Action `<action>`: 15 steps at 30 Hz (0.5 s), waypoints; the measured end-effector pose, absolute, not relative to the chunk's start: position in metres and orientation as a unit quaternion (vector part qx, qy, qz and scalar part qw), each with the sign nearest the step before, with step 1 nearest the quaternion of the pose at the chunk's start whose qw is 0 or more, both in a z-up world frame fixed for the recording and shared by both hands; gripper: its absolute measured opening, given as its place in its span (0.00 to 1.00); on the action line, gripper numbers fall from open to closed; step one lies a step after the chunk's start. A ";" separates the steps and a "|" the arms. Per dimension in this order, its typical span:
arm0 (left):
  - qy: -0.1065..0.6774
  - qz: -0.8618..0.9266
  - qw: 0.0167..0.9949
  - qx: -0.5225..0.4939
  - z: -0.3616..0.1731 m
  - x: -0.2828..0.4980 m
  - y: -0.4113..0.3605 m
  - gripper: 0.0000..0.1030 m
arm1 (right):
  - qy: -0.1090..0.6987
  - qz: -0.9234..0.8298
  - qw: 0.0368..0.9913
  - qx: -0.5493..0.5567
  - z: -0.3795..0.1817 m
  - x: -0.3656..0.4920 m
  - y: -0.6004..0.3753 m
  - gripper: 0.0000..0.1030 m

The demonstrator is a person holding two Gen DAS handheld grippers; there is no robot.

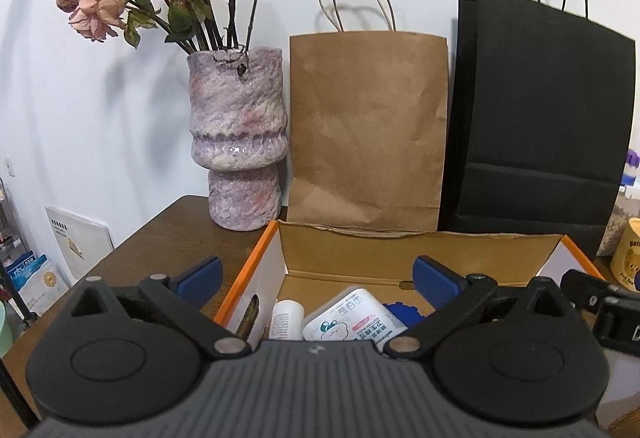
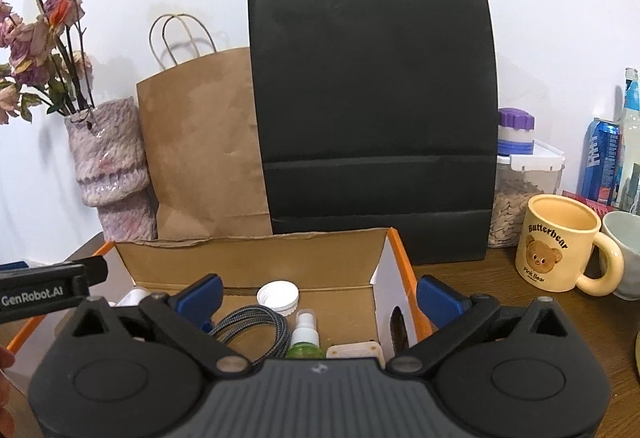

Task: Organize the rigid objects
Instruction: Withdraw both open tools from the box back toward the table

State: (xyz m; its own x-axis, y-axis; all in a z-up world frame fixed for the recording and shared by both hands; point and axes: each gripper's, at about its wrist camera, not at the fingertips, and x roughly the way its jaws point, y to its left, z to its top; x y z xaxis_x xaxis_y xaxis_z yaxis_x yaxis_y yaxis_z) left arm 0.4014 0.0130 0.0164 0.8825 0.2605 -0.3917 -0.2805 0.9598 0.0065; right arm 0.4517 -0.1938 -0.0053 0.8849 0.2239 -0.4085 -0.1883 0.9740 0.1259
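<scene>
Both grippers hung over the open cardboard box (image 2: 256,258), jaws spread wide with nothing between them; the left gripper (image 1: 316,278) sat at nine o'clock of the right gripper (image 2: 318,294). Inside lay a white pack (image 1: 354,320), a white bottle (image 1: 285,320), a braided cable (image 2: 250,326), a green spray bottle (image 2: 305,338) and a white cap (image 2: 278,297). The next pick probably called for descending straight onto one item, pads clear of the cable; depth below the rim was hard to judge.

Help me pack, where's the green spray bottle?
In the right wrist view, the green spray bottle stands inside the cardboard box, between the braided cable and a beige case.
</scene>
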 end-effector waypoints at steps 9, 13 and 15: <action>0.190 0.137 0.971 -0.043 0.020 0.378 0.024 1.00 | 0.191 0.107 0.974 0.051 0.011 0.430 -0.210 1.00; 0.181 0.132 0.973 -0.046 0.023 0.361 0.029 1.00 | 0.181 0.111 0.976 0.044 0.017 0.413 -0.215 1.00; 0.179 0.130 0.974 -0.047 0.024 0.353 0.032 1.00 | 0.175 0.113 0.977 0.039 0.019 0.404 -0.218 1.00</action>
State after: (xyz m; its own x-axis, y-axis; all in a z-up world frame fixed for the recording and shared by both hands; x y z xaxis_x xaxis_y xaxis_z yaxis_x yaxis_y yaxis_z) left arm 0.3532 0.0316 0.0235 0.9019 0.2366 -0.3615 -0.2701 0.9618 -0.0444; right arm 0.4036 -0.2184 0.0191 0.9134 0.2339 -0.3332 -0.2067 0.9716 0.1155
